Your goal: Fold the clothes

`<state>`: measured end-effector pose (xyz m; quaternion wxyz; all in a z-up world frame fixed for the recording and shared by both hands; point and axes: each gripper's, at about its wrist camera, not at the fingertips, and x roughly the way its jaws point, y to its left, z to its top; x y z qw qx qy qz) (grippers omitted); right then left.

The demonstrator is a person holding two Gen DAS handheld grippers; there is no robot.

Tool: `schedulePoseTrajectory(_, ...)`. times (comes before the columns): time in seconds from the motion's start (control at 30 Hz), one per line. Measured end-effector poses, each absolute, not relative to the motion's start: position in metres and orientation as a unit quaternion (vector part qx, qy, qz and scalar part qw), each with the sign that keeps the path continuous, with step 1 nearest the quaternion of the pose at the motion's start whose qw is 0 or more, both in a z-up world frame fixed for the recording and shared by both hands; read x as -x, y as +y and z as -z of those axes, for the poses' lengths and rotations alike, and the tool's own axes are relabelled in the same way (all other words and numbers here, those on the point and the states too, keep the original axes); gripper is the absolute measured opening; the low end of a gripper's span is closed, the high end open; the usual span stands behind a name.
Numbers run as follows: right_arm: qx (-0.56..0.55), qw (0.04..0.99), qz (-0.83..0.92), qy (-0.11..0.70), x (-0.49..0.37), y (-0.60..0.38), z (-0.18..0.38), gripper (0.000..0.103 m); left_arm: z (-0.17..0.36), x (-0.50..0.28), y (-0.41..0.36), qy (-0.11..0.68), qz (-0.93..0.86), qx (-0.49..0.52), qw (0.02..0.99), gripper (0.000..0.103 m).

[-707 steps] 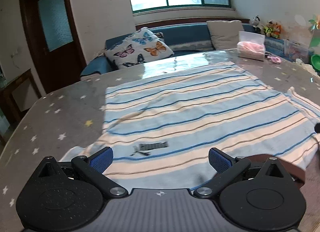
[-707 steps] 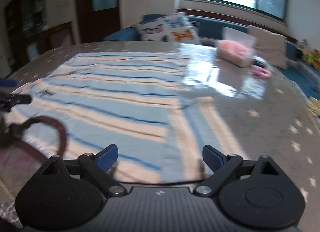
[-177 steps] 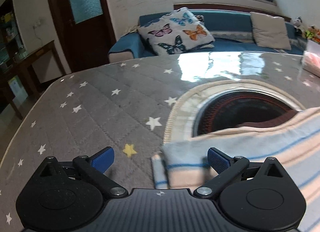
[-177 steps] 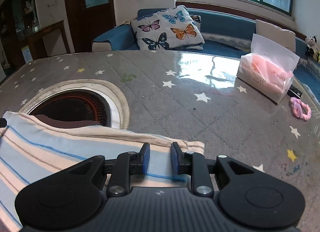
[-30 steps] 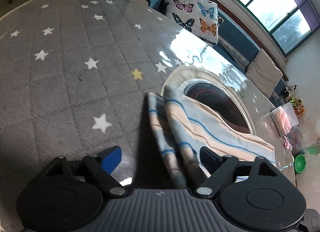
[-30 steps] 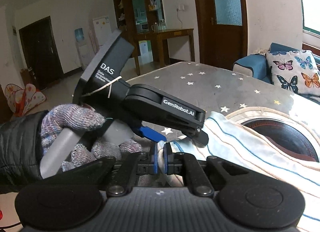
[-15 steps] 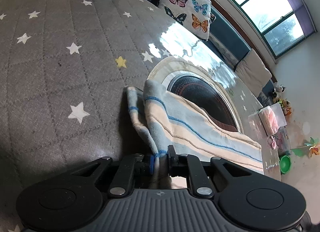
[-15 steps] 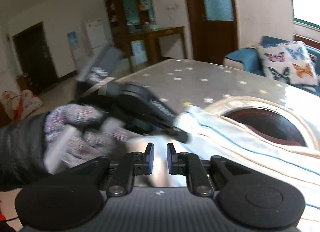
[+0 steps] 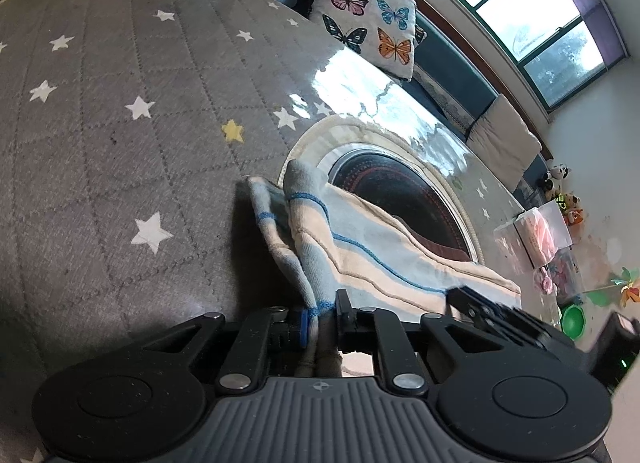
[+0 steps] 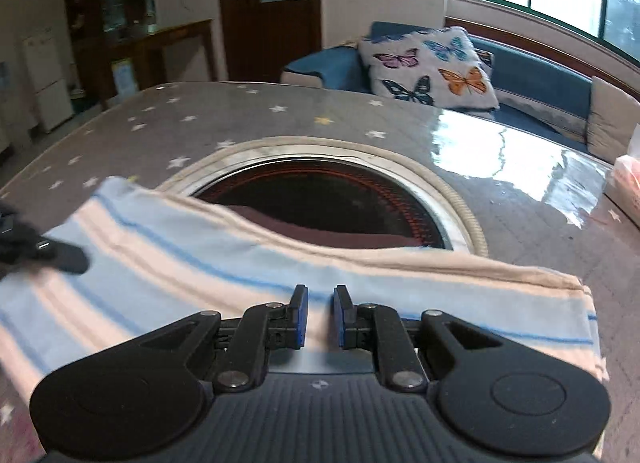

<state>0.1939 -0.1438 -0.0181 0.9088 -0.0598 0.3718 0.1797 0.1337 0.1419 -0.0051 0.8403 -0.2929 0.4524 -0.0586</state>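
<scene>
We find the left gripper (image 9: 322, 321) tilted downward, its jaws clamped on a fold of the striped garment (image 9: 360, 247). The right gripper (image 10: 319, 313) also angles down, its blue pads (image 10: 301, 317) narrowly parted with nothing pinched between them.

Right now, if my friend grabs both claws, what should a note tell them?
Left claw: shut on one end of the blue-and-cream striped knit top.
Right claw: narrowly open over the same top, pinching nothing.
The top lies folded into a long band on the grey star-patterned table, partly over its round dark opening.
Done: long folds.
Left: probably grip the other end and fold the band shorter.
</scene>
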Motion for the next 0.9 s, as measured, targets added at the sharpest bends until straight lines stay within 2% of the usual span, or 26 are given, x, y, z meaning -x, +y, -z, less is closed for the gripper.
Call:
schedulePoseTrajectory(0.43, 0.059, 0.912, -0.166, 0.37, -0.231, -0.133, 0.02, 0.014, 0.0, -0.134, 0.14, 0.45, 0.066, 0.29, 0.842, 0.013)
schedulePoseTrajectory(0.6, 0.067, 0.905, -0.173, 0.382, -0.215, -0.137, 0.017, 0.019, -0.006, -0.136, 0.137, 0.447, 0.066, 0.288, 0.844, 0.013)
schedulePoseTrajectory(0.9, 0.075, 0.901, -0.182, 0.385, -0.171, -0.141, 0.014, 0.021, -0.017, -0.135, 0.129, 0.44, 0.066, 0.284, 0.849, 0.013)
